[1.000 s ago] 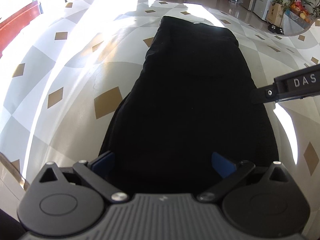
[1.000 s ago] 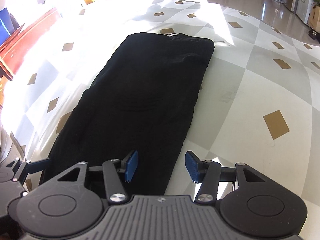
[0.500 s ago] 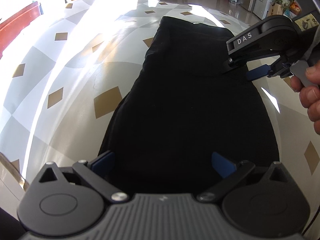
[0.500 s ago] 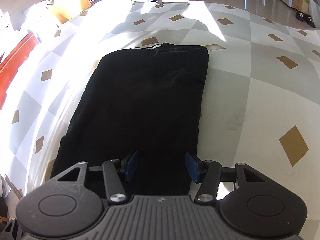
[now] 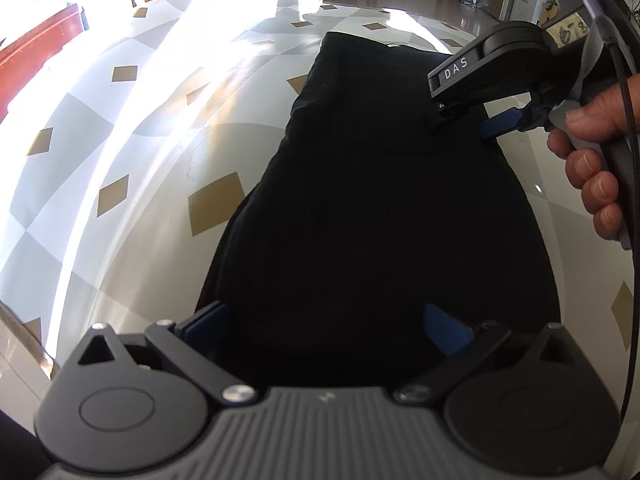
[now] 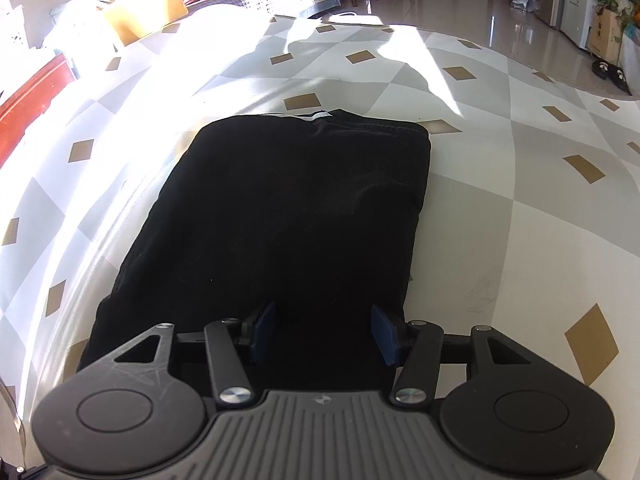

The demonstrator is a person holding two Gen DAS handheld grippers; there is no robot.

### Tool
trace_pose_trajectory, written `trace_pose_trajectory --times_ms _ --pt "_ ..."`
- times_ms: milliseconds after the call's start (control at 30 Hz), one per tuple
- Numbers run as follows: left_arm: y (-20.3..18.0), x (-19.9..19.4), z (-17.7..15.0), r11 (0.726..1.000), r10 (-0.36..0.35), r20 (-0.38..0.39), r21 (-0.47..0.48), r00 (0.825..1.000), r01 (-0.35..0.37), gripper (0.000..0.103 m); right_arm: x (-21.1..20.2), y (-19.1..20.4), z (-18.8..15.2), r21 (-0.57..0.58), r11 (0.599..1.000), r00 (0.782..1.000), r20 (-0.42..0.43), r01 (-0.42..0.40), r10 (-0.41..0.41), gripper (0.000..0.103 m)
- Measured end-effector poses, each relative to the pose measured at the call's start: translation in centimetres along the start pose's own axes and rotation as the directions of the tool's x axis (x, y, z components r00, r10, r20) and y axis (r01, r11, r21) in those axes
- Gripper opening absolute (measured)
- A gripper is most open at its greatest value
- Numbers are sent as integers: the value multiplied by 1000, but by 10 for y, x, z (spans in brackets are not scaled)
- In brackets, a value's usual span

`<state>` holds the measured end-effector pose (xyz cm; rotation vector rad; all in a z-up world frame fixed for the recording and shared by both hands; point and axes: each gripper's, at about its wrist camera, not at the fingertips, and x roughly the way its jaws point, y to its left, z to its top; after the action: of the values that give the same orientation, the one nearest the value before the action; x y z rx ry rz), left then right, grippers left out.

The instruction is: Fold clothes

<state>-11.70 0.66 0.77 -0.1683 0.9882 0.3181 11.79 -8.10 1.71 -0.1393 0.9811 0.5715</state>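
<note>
a black garment (image 5: 380, 208), already folded into a long narrow strip, lies flat on the table (image 5: 132, 184) with its diamond-pattern cloth. the left hand-held gripper (image 5: 326, 328) sits over the near end, its blue pads spread wide and nothing pinched. the right hand-held gripper (image 6: 322, 334), held in a person's hand (image 5: 592, 160), hangs over the strip's right edge further along, jaws apart with cloth below them and no grip yet. the next fold looks like bringing one end over the other. to do it well, each gripper should pinch every layer at the same edge, lift evenly, and lay corners square.
</note>
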Motion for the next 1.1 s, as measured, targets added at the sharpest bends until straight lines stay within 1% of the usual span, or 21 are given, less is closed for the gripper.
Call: trace_pose_trajectory --times_ms 167,233,267,367,467,500,533,567,600,667,767,867,1100 --pt "0 -3 -4 1000 2 3 1 1000 -2 103 -4 -13 5 102 995 999 35 -16 12 52" --pt "0 -5 -5 1000 3 3 0 1000 -3 103 1 -14 5 114 993 1000 15 -22 20 52" --pt "0 -6 -5 1000 4 3 0 1000 -4 103 3 -14 5 109 994 1000 12 -23 21 54" --pt "-3 -8 -6 1000 5 2 0 1000 -5 103 3 -1 4 7 1000 1000 17 16 -16 55" --pt "-2 -7 -3 1000 6 1 0 1000 -6 103 5 10 -1 -79 995 998 20 59 -58 54" --pt "-1 -5 0 1000 5 0 0 1000 -5 103 6 11 -2 -94 993 997 24 71 -69 52" --pt "0 -3 2 1000 5 0 0 1000 -5 103 6 12 -2 -105 991 996 29 86 -83 45" --pt "0 -3 2 1000 4 -2 1 1000 -4 103 5 11 -2 -110 989 995 33 101 -98 34" --pt "0 -2 3 1000 3 -3 1 1000 -3 103 5 9 -1 -106 988 994 32 110 -108 29" --pt "0 -1 4 1000 2 -4 3 1000 -2 103 4 5 0 -100 987 992 31 127 -125 14" --pt "2 -2 5 1000 1 -10 -2 1000 -1 103 3 -2 1 -99 986 991 32 136 -134 2" --pt "3 -2 6 1000 -5 -13 -11 1000 5 103 3 -4 0 -122 983 990 32 139 -136 0" --pt "10 -3 10 1000 1 -12 -5 1000 -1 103 -2 -13 -3 -130 981 990 21 143 -141 0"
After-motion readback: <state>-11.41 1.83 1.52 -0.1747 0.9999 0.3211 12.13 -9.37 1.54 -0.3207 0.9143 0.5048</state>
